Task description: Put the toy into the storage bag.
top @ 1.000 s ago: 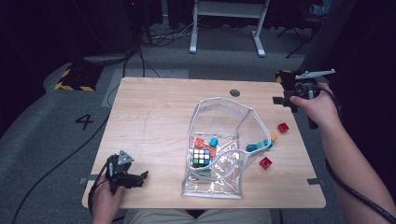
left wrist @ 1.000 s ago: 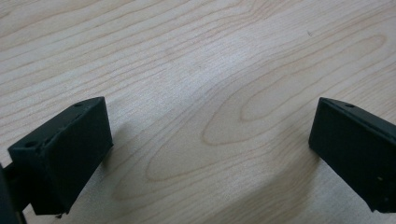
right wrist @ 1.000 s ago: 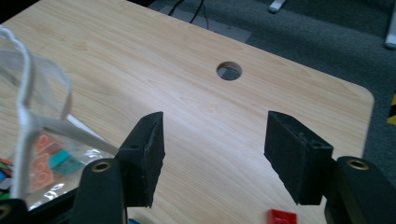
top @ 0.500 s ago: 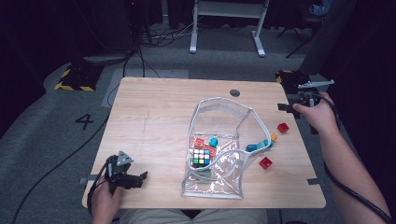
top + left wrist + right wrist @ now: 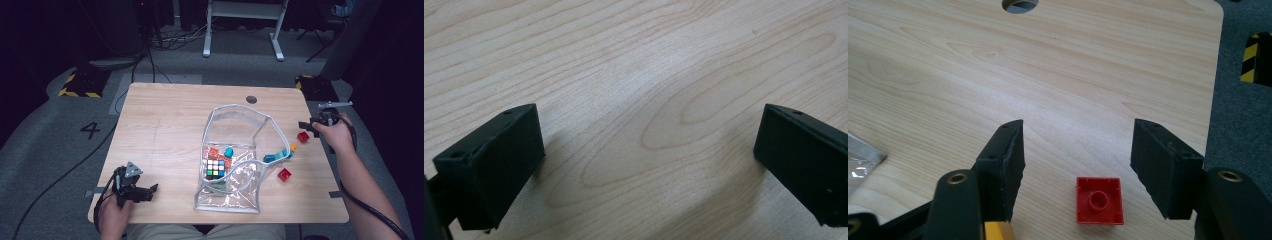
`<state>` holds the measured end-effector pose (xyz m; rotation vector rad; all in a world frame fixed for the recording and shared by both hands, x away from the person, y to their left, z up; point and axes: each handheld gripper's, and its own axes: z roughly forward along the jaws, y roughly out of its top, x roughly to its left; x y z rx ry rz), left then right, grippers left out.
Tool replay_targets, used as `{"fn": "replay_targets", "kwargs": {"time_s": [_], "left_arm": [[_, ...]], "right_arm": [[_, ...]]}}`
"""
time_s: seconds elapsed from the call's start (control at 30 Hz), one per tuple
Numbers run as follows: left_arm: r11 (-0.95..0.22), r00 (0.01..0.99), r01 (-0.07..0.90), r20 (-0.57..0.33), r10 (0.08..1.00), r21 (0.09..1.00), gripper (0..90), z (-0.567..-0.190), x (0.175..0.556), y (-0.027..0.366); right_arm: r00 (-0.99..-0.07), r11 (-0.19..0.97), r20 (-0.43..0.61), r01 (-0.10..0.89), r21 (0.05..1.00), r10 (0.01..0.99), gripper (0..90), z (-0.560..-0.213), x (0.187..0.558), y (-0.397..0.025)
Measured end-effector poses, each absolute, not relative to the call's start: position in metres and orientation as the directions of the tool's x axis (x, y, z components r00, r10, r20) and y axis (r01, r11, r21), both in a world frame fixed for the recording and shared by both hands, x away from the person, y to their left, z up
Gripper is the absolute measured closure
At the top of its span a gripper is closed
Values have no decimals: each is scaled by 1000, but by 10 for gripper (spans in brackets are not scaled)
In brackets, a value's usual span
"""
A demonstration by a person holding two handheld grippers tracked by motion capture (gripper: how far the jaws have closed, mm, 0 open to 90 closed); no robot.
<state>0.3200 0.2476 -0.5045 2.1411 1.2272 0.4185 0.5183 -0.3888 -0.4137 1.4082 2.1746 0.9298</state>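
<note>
- The red brick (image 5: pixel 1099 199) lies flat on the table (image 5: pixel 170 130), near its edge at 3 o'clock, stud up. In the right gripper view it sits low between the two jaws, a little nearer to the right one, touching neither.
- I judge it light, stiff and smooth plastic. It is not fragile, but it may slip or skate away if only one pad pushes it. The best hold is on two opposite flat side walls, with the pads low near the wood.
- The right gripper (image 5: pixel 306 124) is wide open, clearly wider than the brick, and holds nothing. Its fingers (image 5: pixel 1003 165) hang just above the wood.
- A yellow piece (image 5: pixel 998 231) shows at the bottom of that view, beside the left jaw; closing could catch it too.
- At 9 o'clock of the brick lies the clear pouch (image 5: pixel 235 165), mouth open toward 12 o'clock, with a puzzle cube (image 5: pixel 215 168) and small pieces inside. A blue piece (image 5: pixel 276 156) and a second red brick (image 5: pixel 284 174) lie near the pouch, on the side at 3 o'clock.
- The left gripper (image 5: pixel 150 190) rests well apart, near the table corner at 7 o'clock. It is open wide and empty, over bare wood.
</note>
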Motion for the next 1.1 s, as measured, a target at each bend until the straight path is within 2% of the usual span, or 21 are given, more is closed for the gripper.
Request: {"fn": "replay_targets", "kwargs": {"time_s": [0.57,0.8,0.93,1.1], "left_arm": [[-370,515,656,-32,857,658,0,-505,320,247],[-370,517,656,-34,855,658,0,-505,320,248],[-371,516,657,-33,856,656,0,-504,320,248],[-372,522,656,-38,852,656,0,-505,320,248]], "right_arm": [[-379,271,21,697,664,925,391,-464,519,-394],[-386,290,11,713,638,922,455,-476,518,-392],[-387,303,6,732,609,922,587,-479,517,-391],[-392,315,-12,721,617,920,591,-477,517,-391]]}}
